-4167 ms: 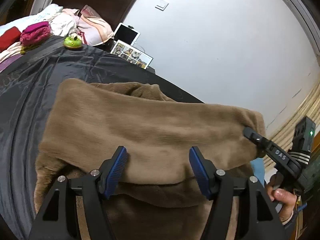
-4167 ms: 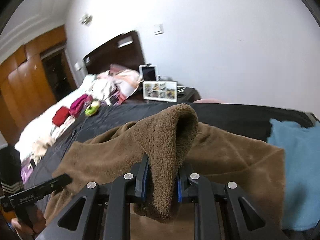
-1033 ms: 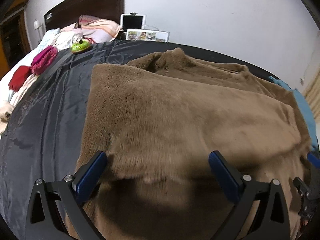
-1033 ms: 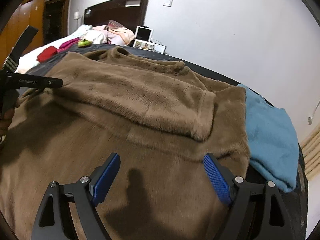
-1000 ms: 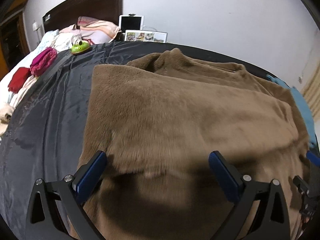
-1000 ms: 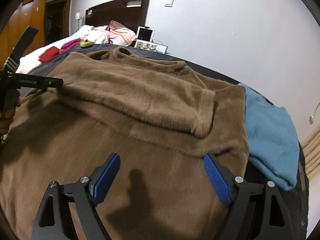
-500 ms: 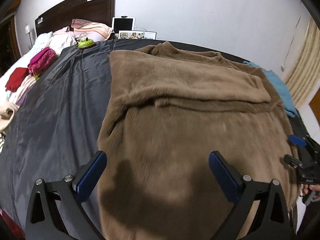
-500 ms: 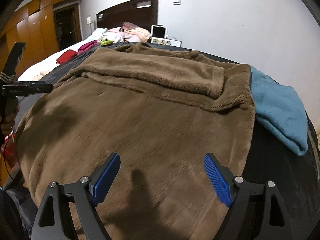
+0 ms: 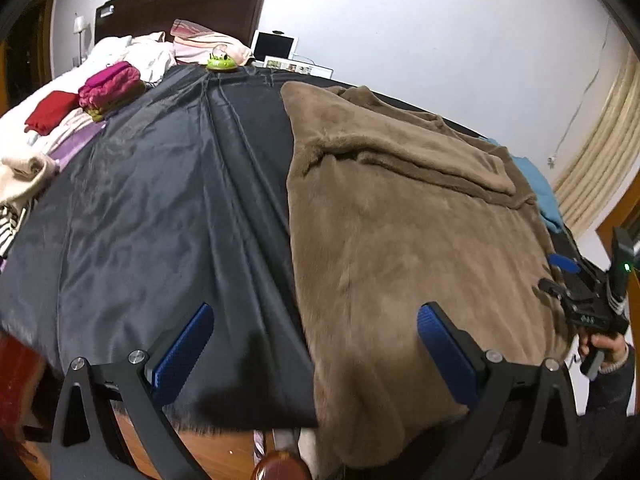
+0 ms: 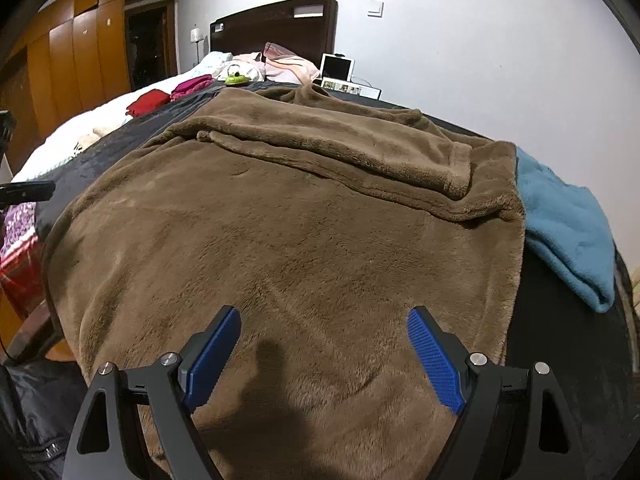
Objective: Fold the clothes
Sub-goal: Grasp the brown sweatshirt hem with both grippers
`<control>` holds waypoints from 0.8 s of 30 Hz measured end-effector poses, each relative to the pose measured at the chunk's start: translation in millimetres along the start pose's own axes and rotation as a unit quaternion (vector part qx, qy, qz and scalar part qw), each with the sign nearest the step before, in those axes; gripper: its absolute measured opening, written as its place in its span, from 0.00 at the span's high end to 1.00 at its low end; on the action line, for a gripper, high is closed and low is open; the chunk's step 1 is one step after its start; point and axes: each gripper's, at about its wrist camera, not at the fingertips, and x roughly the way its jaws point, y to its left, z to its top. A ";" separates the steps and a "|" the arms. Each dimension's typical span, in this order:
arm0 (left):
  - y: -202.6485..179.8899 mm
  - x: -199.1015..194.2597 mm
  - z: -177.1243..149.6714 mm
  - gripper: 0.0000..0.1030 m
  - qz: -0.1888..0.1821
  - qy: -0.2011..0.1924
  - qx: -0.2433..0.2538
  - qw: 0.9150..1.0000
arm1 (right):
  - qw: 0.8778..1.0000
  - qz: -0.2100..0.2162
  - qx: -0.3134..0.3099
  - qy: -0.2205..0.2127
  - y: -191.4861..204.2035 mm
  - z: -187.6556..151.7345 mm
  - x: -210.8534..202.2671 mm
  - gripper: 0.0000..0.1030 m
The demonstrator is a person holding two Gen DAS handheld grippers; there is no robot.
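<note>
1. Left wrist view. The left hand-held gripper (image 9: 312, 344) stands wide with nothing between its blue pads. It has pulled back from over the folded sleeve to the near edge of the bed (image 9: 152, 208); a second ago fleece filled the whole gap, and now the left pad hangs over dark sheet and the right pad over fleece.
2. Same view. The brown fleece garment (image 9: 400, 240) lies flat on the right part of the dark sheet, its hem drooping over the bed's near edge. One sleeve is folded across the chest, near the collar end. The right hand-held gripper (image 9: 560, 276) shows at the far right, by the garment's side edge, held by a hand (image 9: 604, 346).
3. Right wrist view. The right hand-held gripper (image 10: 324, 352) is also wide and empty, above the lower body of the garment (image 10: 280, 240). It too has backed away from the sleeve toward the hem. A blue garment (image 10: 568, 224) lies just beside the brown one's right edge.
4. Judgement: the sleeve fold looks finished. Both grippers are now placed near the hem, probably for a bottom-to-top fold.
</note>
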 end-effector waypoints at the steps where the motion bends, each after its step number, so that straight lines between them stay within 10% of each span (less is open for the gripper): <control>1: 1.2 -3.1 -5.8 0.01 -0.003 0.000 0.002 1.000 | 1.000 -0.002 -0.001 -0.001 0.1 -1.4 -2.9 0.15; 16: -8.9 -16.9 -59.0 0.01 -0.030 0.019 0.048 0.998 | 0.999 -0.001 0.028 0.017 -7.9 -56.1 -49.6 0.15; 24: -20.3 -13.8 -85.8 0.01 -0.113 0.043 0.073 0.990 | 0.999 0.007 0.036 0.029 -7.1 -89.6 -77.5 0.15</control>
